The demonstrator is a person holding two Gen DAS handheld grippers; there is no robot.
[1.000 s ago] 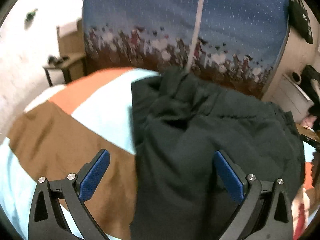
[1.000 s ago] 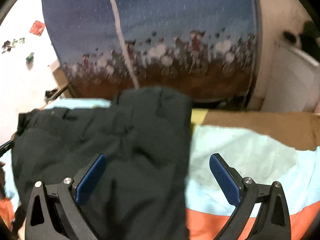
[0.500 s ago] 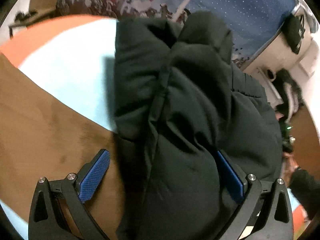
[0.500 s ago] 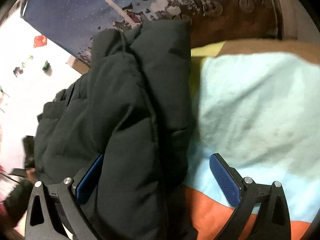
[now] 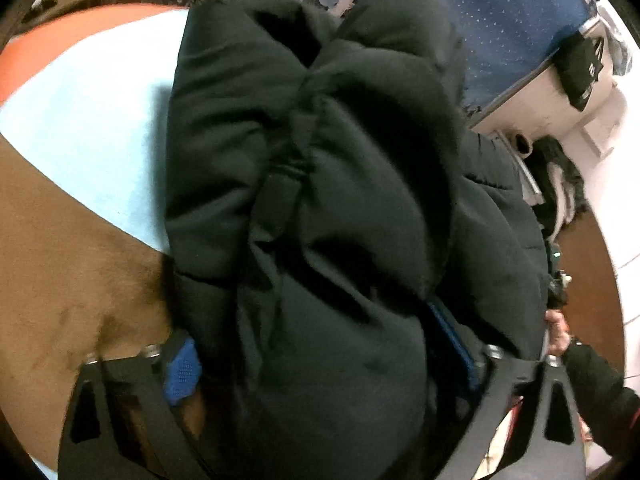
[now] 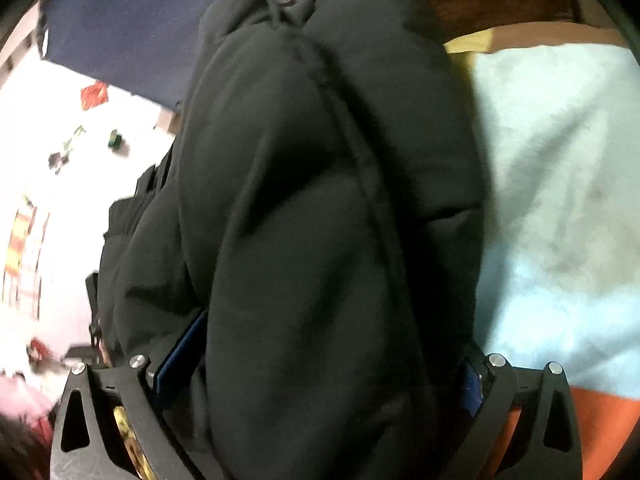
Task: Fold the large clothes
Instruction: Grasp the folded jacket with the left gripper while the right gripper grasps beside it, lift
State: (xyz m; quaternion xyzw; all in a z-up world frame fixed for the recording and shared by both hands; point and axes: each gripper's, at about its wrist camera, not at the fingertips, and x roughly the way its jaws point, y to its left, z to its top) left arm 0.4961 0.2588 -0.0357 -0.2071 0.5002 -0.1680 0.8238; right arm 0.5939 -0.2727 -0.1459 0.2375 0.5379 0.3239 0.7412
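A bulky black padded jacket (image 5: 340, 200) lies bunched on a bed cover of brown, pale blue and orange patches (image 5: 80, 128). My left gripper (image 5: 320, 352) has a thick fold of the jacket between its blue pads (image 5: 182, 368), which press into the fabric from both sides. In the right wrist view the same jacket (image 6: 320, 220) fills the frame. My right gripper (image 6: 320, 364) also has a thick fold between its blue pads (image 6: 180, 356). The fingertips of both are mostly buried in the cloth.
A blue patterned hanging cloth (image 5: 500, 20) stands behind the bed. White furniture with a black bag (image 5: 584, 72) is at the right. The pale blue part of the cover (image 6: 560, 200) lies right of the jacket. A white wall (image 6: 60, 160) shows at the left.
Both grippers have dropped down and forward onto the jacket and their jaws have closed in on thick folds of it. The jacket now bulges up between the fingers.
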